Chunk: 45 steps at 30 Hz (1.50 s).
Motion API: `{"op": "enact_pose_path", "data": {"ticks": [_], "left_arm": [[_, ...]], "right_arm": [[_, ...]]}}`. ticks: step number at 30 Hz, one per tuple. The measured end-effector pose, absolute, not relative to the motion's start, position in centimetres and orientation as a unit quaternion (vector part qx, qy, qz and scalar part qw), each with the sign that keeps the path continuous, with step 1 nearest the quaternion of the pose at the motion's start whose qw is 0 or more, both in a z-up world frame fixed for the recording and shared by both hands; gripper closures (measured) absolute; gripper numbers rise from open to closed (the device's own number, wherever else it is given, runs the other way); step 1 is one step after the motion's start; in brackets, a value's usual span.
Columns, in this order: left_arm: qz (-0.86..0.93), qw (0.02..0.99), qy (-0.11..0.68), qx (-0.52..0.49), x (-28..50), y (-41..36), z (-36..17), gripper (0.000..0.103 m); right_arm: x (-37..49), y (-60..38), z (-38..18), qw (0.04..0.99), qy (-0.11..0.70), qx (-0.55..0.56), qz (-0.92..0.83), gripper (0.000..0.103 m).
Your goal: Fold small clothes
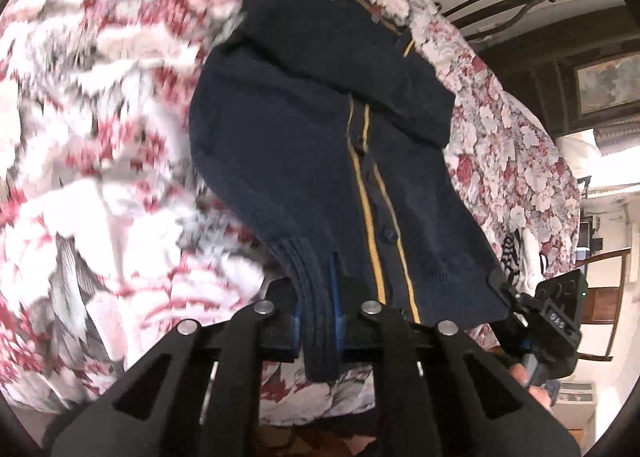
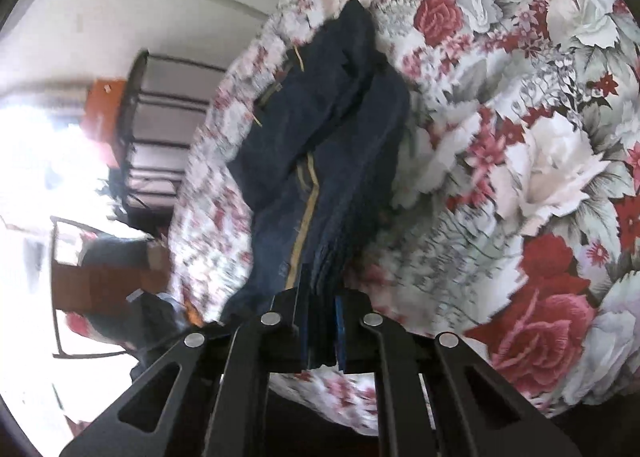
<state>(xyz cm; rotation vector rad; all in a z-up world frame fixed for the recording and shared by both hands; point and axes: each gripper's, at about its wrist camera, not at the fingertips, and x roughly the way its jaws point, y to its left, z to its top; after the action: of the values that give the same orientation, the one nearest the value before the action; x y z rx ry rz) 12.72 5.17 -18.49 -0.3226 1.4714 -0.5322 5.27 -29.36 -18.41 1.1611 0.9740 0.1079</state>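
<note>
Left gripper and right gripper each pinch the ribbed hem of the navy knitted cardigan with yellow stripes, which lies on the floral bedspread. Soft, light, floppy; hem corners suit.

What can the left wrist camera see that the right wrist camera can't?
Only the left wrist view shows the cardigan's button, both yellow stripes running down its front, and the right tongs gripping the far hem corner. Only the right wrist view shows the big red roses sharply and an orange shape by the bright window. Both show the navy cardigan on the flowery bedspread, with each camera's own tongs, like the left tongs, pinching its ribbed hem.
</note>
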Motion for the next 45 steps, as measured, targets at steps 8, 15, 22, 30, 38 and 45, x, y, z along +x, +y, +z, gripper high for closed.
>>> {"op": "enact_pose_path", "data": {"ticks": [8,15,22,30,38,45], "left_arm": [[-0.223,0.740,0.616,-0.153,16.0,5.0,-16.8,0.094],[-0.197,0.754,0.604,-0.166,18.8,3.9,-17.6,0.094],[-0.194,0.769,0.583,-0.176,22.2,2.0,-16.7,0.094],[-0.196,0.775,0.569,-0.192,26.5,-0.1,-16.8,0.094],[-0.187,0.783,0.560,-0.195,30.8,-1.8,-17.5,0.094],[-0.171,0.784,0.560,-0.205,34.6,-2.1,-18.9,0.094]], "right_arm": [[8.0,-31.4,-18.2,0.721,0.399,0.565,0.037,0.093],[10.7,-32.0,-19.5,0.712,0.383,0.588,0.032,0.093],[13.8,-32.9,-19.4,0.724,0.368,0.582,0.026,0.093],[17.4,-34.5,-20.3,0.721,0.351,0.597,0.026,0.093],[22.2,-35.5,-20.9,0.723,0.341,0.601,0.028,0.093],[26.6,-36.3,-22.3,0.722,0.335,0.606,0.021,0.093]]}}
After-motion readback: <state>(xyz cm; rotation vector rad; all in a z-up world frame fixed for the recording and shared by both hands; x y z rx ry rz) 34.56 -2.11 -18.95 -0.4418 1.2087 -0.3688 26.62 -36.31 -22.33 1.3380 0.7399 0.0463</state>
